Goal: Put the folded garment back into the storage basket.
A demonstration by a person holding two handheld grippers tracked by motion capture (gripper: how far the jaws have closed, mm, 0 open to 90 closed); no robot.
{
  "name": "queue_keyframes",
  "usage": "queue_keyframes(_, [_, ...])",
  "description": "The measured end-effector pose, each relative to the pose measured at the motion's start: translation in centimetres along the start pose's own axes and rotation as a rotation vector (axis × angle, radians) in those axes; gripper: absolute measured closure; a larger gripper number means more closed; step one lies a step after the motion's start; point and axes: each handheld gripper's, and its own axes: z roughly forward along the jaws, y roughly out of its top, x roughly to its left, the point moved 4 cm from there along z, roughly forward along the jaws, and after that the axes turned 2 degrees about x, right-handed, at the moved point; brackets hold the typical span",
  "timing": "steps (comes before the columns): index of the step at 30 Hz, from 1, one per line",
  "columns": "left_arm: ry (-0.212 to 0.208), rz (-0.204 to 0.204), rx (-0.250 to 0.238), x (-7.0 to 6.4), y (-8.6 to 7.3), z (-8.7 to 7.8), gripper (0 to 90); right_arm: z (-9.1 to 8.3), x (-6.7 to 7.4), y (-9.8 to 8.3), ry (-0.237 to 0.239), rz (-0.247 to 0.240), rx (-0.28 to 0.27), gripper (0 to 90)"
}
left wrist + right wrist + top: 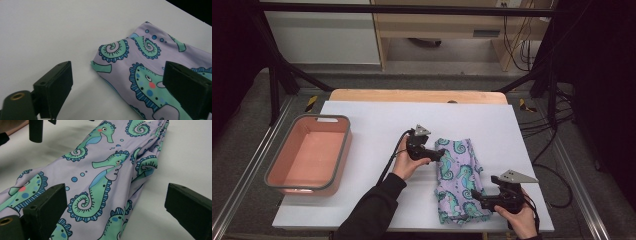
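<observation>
A folded lilac cloth (459, 175) printed with green seahorses lies on the white table cover, right of centre. My left gripper (439, 155) is at the cloth's far left edge, open. In the left gripper view the jaws of the left gripper (117, 85) stand wide apart over the cloth's corner (140, 65), pads clear of it. My right gripper (476, 197) sits at the cloth's near right corner. In the right gripper view the right gripper (116, 207) is open, and the cloth (105, 172) runs away between the jaws. The left gripper's dark jaw shows at the top left there.
A pink basin with a grey rim (348, 137) stands at the table's left side, with nothing in it. The white cover (377, 120) has bare room between basin and cloth and behind the cloth. The table's right edge is close to the right hand.
</observation>
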Motion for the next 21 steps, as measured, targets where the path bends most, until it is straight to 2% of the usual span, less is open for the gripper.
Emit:
queue_keyframes(6, [0.028,-0.002,0.014,0.3,-0.2,0.9,14.6,0.1,0.0,-0.2,0.004,0.005,0.004,4.8])
queue_keyframes(10, [0.03,-0.002,0.033,0.1,0.1,1.5,18.2,0.2,0.2,-0.3,0.013,0.003,0.011,4.8])
queue_keyframes(15, [0.044,-0.025,0.054,0.2,0.2,2.4,26.7,0.1,0.1,-0.3,0.014,0.012,0.012,5.0])
queue_keyframes(18, [0.038,-0.035,0.053,0.3,0.1,2.8,31.5,0.0,0.3,-0.4,0.021,0.012,0.013,5.1])
queue_keyframes(21, [0.037,-0.057,0.075,0.3,-0.1,3.1,35.6,0.0,0.4,-0.5,0.023,0.019,0.021,5.6])
